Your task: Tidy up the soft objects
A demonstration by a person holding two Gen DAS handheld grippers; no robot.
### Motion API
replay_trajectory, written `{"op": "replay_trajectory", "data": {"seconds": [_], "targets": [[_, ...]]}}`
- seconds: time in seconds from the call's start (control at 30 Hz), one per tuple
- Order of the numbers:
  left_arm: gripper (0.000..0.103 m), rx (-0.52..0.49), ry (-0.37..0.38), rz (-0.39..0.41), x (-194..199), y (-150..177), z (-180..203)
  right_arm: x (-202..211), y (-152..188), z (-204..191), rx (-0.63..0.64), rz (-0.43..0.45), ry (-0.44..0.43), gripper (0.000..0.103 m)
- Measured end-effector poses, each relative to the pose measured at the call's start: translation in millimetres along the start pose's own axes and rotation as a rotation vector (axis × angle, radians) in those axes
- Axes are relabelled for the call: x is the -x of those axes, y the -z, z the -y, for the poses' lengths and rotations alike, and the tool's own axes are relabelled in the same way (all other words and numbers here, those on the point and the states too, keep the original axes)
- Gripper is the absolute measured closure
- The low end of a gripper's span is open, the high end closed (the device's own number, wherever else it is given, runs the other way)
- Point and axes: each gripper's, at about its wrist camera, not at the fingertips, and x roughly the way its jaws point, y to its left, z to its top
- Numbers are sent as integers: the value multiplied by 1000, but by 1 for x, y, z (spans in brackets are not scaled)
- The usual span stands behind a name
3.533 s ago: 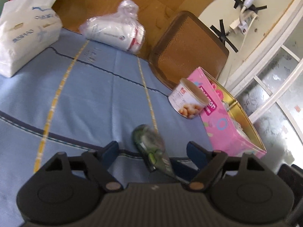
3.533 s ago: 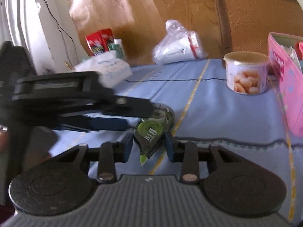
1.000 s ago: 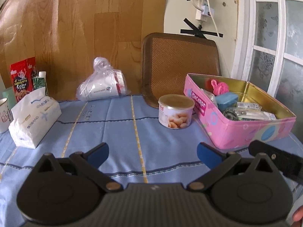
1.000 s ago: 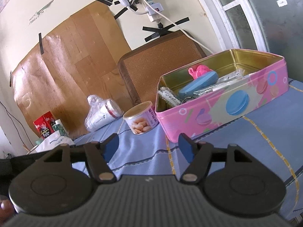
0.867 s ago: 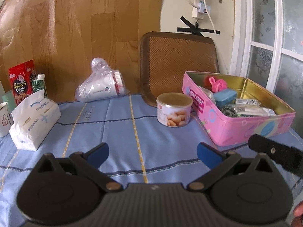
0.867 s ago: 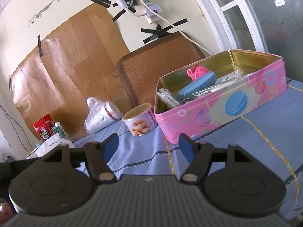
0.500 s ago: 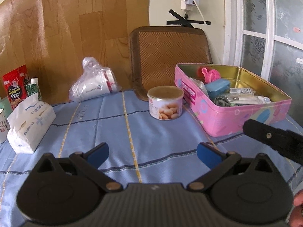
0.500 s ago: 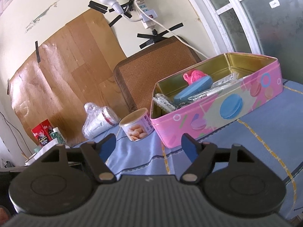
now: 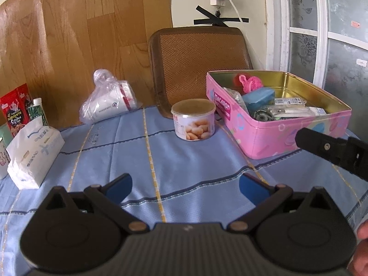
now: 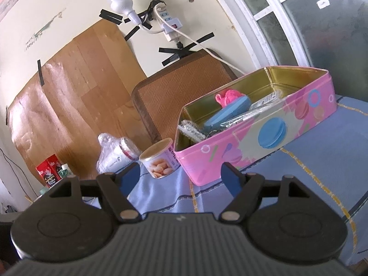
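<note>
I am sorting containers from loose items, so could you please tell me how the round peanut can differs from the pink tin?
The can is small, round and closed by a lid; the pink tin is much larger, rectangular and open on top. The can's label shows nuts; the tin is printed with macarons. The tin holds assorted items; the can's contents are hidden. Both stand upright on the blue cloth, close together.

Snack can (image 9: 193, 119) beside woven mat (image 9: 197, 66); bagged cups (image 9: 108, 101), probably.
</note>
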Motion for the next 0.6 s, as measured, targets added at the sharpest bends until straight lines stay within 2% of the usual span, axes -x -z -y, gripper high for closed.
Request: {"op": "replay_trajectory", "data": {"seconds": [0.6], "targets": [[0, -29, -28, 27, 10, -1, 2, -1, -2, 2, 4, 7, -12, 21]]}}
